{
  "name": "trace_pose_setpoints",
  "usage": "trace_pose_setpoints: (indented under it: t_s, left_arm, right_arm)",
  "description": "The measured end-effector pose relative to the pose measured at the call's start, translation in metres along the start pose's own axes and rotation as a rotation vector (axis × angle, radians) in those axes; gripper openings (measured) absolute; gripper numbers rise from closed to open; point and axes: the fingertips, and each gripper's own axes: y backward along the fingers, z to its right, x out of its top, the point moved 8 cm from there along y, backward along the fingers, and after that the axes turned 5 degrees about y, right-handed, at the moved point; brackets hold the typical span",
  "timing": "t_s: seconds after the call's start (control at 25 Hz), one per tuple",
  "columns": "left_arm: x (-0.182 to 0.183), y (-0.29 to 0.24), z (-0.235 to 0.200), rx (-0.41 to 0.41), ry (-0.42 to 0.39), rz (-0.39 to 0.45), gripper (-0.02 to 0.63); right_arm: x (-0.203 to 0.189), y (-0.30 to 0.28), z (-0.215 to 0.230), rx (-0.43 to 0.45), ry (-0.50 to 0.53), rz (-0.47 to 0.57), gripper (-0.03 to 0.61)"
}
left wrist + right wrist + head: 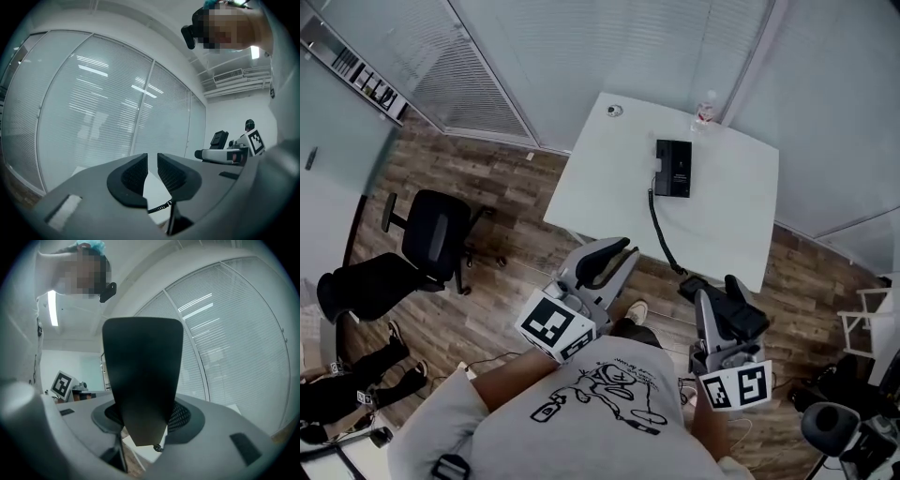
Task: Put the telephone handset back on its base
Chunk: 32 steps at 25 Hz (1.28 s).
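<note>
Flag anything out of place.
The handset is off its base, clamped in the right gripper beyond the table's near edge. Its cord trails from the base over that edge. Nothing else stands out.

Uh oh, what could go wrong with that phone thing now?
The curly cord runs from the base off the edge of the table to the handset, so a tug might drag the base. The right gripper clamps the handset only near its lower end, so it might tip or slip. A small bottle stands beyond the base and might get knocked.
</note>
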Motion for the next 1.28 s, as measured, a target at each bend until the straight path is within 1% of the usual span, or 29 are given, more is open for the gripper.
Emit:
trace_pose_setpoints:
  t_s: [0.2,0.4,0.68,0.88,1.04,1.28]
  left_arm:
    - [-0.003,-0.024,0.000,0.019,0.001,0.005,0.063]
    - [-0.007,-0.041,-0.001,0.028,0.008,-0.006,0.064]
    - [-0.009,-0.055,-0.011,0.036,0.016,-0.025,0.063]
    - [-0.007,-0.064,-0.023,0.025,0.022,-0.020,0.064]
    - [0.001,-0.075,-0.042,0.011,0.024,0.003,0.064]
    - [0.020,-0.094,-0.090,0.011,0.040,0.031,0.064]
  right_arm:
    - [0.002,-0.010,0.023,0.033,0.015,-0.006,0.193]
    - [-0.003,-0.017,0.038,0.043,-0.009,-0.018,0.193]
    - [-0.006,-0.030,0.048,0.051,-0.018,-0.033,0.193]
    - [-0.006,-0.044,0.051,0.048,-0.012,-0.040,0.193]
    - [-0.001,-0.067,0.052,0.055,0.004,-0.052,0.193]
    - [0.000,-0.122,0.054,0.077,0.034,-0.100,0.193]
